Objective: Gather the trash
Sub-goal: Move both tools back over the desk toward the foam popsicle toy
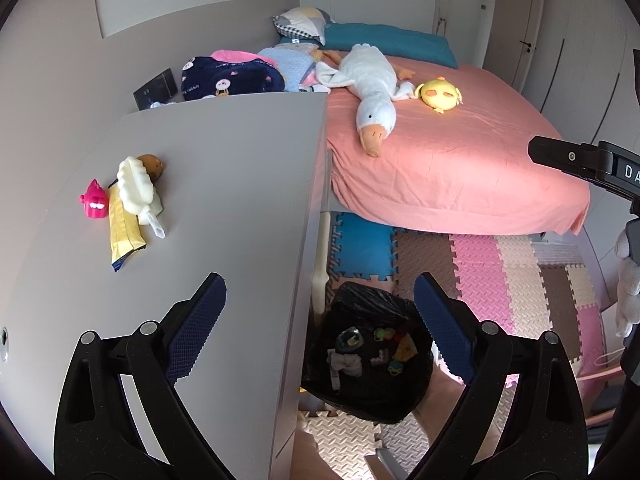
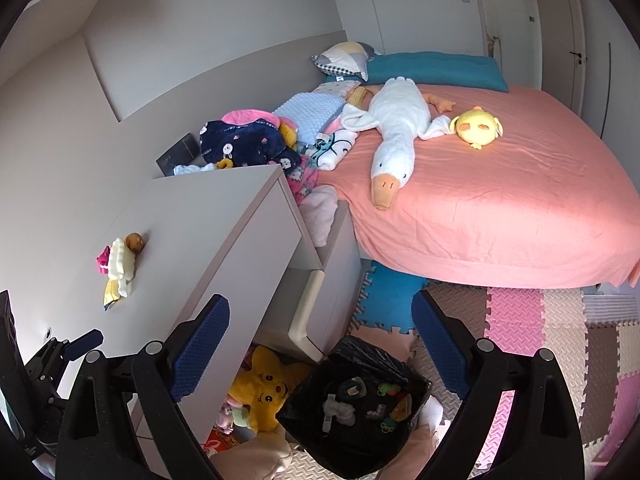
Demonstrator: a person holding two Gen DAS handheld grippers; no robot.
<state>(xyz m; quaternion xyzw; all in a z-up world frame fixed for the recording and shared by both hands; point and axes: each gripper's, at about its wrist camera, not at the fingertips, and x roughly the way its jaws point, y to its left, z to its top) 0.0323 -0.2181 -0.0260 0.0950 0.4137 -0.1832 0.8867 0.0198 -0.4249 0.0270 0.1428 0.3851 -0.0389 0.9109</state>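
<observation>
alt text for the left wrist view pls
Open, empty left tongs hover over a grey cabinet top's edge and a black-lined trash bin on the floor. A small litter pile lies on the cabinet; pink bed behind.

A child's bedroom: pink-sheeted bed [image 2: 500, 208], plush goose [image 2: 394, 136], foam puzzle floor mats [image 2: 560, 332], pale dresser [image 2: 208, 232].

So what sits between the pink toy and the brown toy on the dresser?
A white ridged toy lying over a yellow wrapper, clearest in the left wrist view.
</observation>
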